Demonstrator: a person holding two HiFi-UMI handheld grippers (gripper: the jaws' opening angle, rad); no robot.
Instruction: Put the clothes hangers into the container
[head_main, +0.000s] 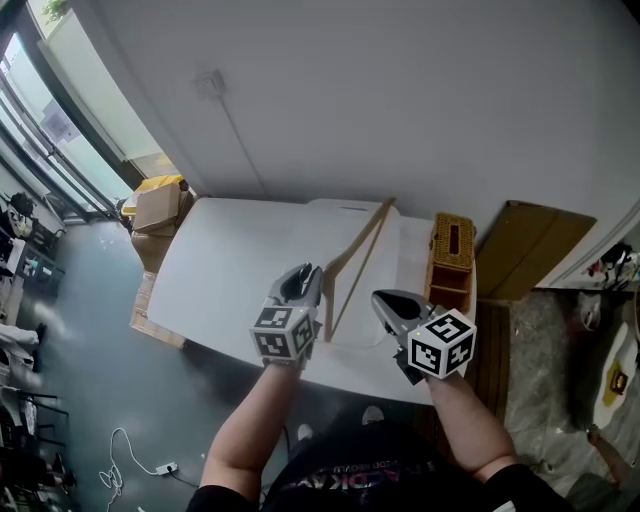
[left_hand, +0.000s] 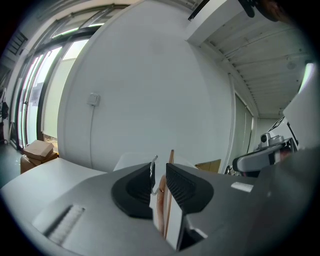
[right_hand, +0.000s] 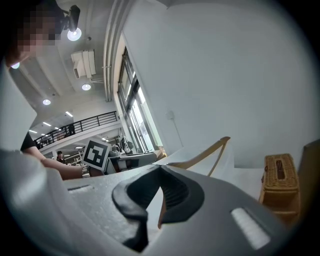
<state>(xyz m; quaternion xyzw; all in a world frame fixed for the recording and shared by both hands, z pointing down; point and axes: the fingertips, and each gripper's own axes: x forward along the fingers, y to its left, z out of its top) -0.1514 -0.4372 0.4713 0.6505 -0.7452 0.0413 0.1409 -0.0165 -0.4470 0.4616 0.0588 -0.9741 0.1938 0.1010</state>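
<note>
1. The left tool (head_main: 303, 283) (left_hand: 159, 172) is pinched on a wooden clothes hanger (head_main: 358, 258) (left_hand: 171, 156). In the left gripper view the metal hook and the wood just under it sit between the two dark pads.
2. The hanger lies to the left of the wicker basket (head_main: 452, 255). It slants from the left tool up and away, and its far tip reaches nearly level with the basket's far end.
3. The hanger's length runs over a white bin (head_main: 350, 207), which stands just left of the basket on the white worktop (head_main: 230, 270). In the right gripper view the hanger (right_hand: 207, 152) shows against the bin's pale wall (right_hand: 225, 167), with the basket (right_hand: 280, 180) to its right.
4. The right tool (head_main: 392, 305) (right_hand: 159, 192) is in front of the basket's near end, on the person's side, and is apart from the hanger. Its jaws stand a narrow gap apart with nothing gripped between them.
5. A flat brown board (head_main: 530, 245) lies beyond the basket's right side, off the worktop.
</note>
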